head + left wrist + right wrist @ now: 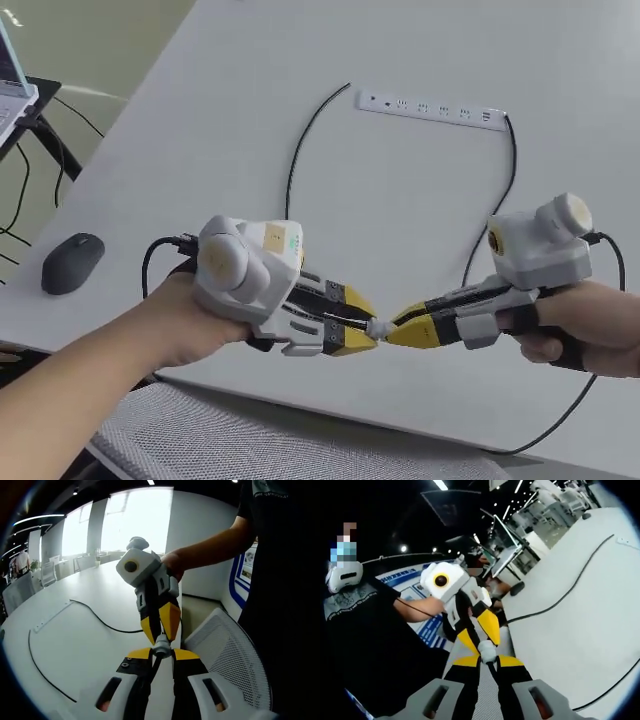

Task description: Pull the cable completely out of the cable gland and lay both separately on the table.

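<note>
A small grey-white cable gland (377, 326) hangs in the air over the table's near edge, between the tips of both grippers. My left gripper (362, 330) comes in from the left, shut on the black cable (154, 669), which runs back between its jaws. My right gripper (395, 332) meets it from the right, its yellow tips shut on the gland (487, 651). In the left gripper view the gland (161, 645) sits just past my own tips, held by the right gripper (161, 635). The tips of the two grippers almost touch.
On the white table (400, 210) lie a power strip (432, 108) with its black cord (497, 215) and a second black cable (297, 150) that runs behind the left gripper. A dark mouse (72, 262) lies at the left. A mesh chair (250, 440) stands below the near edge.
</note>
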A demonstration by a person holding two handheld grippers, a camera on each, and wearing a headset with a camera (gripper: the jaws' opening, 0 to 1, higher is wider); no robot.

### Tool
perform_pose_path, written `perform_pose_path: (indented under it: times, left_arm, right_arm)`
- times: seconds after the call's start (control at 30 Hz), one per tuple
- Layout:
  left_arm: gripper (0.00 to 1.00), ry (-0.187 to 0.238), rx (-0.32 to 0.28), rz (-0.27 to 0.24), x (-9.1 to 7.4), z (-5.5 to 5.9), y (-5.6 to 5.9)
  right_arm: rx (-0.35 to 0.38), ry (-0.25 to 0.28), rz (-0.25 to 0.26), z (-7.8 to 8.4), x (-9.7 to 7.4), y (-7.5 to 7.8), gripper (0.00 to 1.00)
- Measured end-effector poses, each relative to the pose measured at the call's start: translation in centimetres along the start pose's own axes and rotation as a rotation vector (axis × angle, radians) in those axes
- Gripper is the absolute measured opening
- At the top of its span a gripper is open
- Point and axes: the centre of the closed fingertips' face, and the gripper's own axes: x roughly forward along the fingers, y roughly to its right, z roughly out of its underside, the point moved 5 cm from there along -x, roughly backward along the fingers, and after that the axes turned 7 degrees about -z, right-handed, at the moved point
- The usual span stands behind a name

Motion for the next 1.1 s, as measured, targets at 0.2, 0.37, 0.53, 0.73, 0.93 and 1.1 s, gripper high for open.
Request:
perform_pose_path:
  times: [0.2, 0.37, 0.53, 0.73, 0.93, 1.1]
  left_arm:
    - [0.15, 0.002, -0.044, -0.002, -0.2, 0.0, -0.2]
    - [0.15, 0.006, -0.079, 0.001, -0.3, 0.1, -0.2]
    - [0.15, 0.02, -0.117, 0.004, -0.5, 0.0, -0.1]
    - [0.15, 0.008, -0.155, 0.011, -0.3, 0.3, 0.0]
    - [0.15, 0.005, -0.172, 0.014, -0.1, 0.7, 0.2]
    - [0.15, 0.021, -0.16, 0.004, 0.0, 0.6, 0.4]
  right_arm:
    - [-0.235, -0.043, 0.123, -0.2, 0.2, -0.7, 0.07]
    - [-0.394, -0.075, 0.225, -0.1, 0.4, -1.2, 0.07]
    - [-0.51, -0.099, 0.296, 0.0, 0.4, -1.1, 0.07]
    - [-0.69, -0.193, 0.385, 0.5, 1.0, -1.2, 0.07]
    - [-0.723, -0.242, 0.419, 0.9, 1.3, -1.2, 0.08]
    - [-0.708, -0.239, 0.428, 0.8, 1.0, -1.1, 0.08]
